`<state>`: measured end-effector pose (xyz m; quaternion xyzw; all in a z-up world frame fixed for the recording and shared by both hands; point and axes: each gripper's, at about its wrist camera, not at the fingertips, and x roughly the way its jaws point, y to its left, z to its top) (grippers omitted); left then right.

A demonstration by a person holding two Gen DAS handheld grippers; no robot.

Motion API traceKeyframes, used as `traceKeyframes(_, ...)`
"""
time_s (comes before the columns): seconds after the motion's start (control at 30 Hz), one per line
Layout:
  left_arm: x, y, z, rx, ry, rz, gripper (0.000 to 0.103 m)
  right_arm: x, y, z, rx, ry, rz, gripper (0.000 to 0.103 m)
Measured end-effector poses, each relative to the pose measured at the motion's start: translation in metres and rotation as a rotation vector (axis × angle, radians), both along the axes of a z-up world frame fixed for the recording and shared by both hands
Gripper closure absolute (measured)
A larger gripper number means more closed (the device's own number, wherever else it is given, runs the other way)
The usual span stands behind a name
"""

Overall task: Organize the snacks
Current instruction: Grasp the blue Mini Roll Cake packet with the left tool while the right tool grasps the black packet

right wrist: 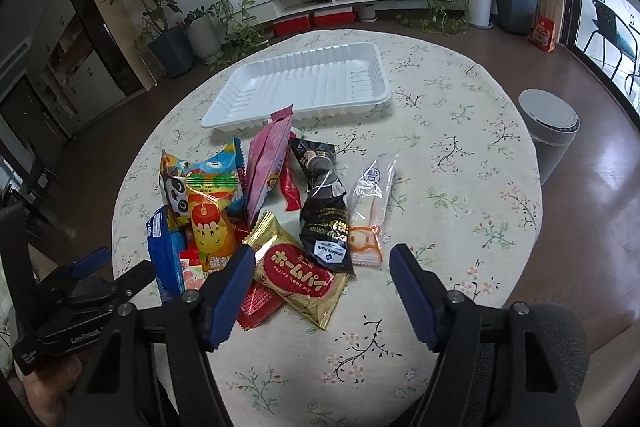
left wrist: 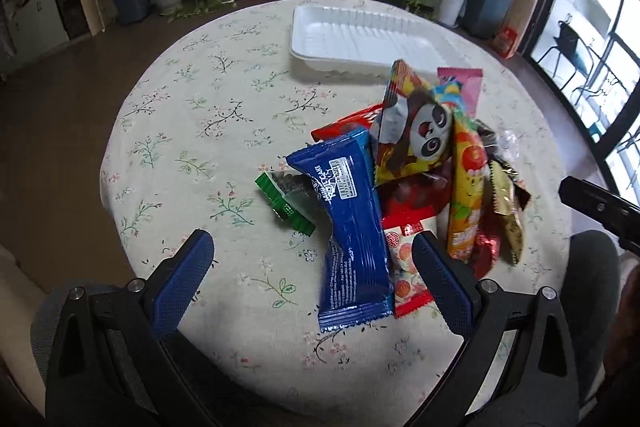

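While our left gripper hangs with fingers spread wide and grasping nothing above the near end of the blue packet, our right gripper is equally released over the gold packet. We see the snack pile lying near us on the table, the white tray beyond it.

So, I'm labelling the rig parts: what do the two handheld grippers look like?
Left gripper and right gripper match: black angular frames with silver screws, two fingers faced with textured blue pads. The left body carries small white lettering, unreadable here. No cables show.
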<state>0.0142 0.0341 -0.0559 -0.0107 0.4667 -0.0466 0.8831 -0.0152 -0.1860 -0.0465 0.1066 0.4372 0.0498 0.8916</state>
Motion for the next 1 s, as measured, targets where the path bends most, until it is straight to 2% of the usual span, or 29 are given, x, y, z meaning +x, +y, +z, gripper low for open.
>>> traceKeyframes(0.07, 0.008, 0.001, -0.009, -0.043, 0.042, -0.002, 0.026, 0.003, -0.001, -0.004, 0.012, 0.007, 0.002, 0.040)
traceKeyframes(0.13, 0.016, 0.004, -0.017, -0.074, 0.082, 0.002, 0.044, 0.006, -0.005, -0.009, 0.033, 0.013, 0.000, 0.044)
traceKeyframes(0.17, 0.019, 0.004, -0.021, -0.101, 0.097, -0.010, 0.048, 0.007, -0.007, -0.010, 0.054, 0.017, 0.001, 0.044)
traceKeyframes(0.23, 0.024, 0.002, -0.024, -0.118, 0.117, -0.025, 0.049, 0.010, -0.010, -0.013, 0.079, 0.021, 0.003, 0.044)
traceKeyframes(0.47, 0.033, -0.013, -0.038, -0.160, 0.168, -0.091, 0.049, 0.014, -0.008, -0.020, 0.063, 0.030, 0.017, 0.044)
traceKeyframes(0.5, 0.033, -0.013, -0.040, -0.161, 0.167, -0.093, 0.052, 0.014, -0.008, -0.021, 0.065, 0.033, 0.019, 0.044)
traceKeyframes(0.57, 0.036, -0.011, -0.043, -0.160, 0.172, -0.090, 0.074, 0.014, -0.008, -0.022, 0.065, 0.035, 0.023, 0.044)
traceKeyframes(1.0, 0.043, -0.005, -0.049, -0.192, 0.194, -0.123, 0.074, 0.015, -0.004, -0.023, 0.055, 0.042, 0.034, 0.044)
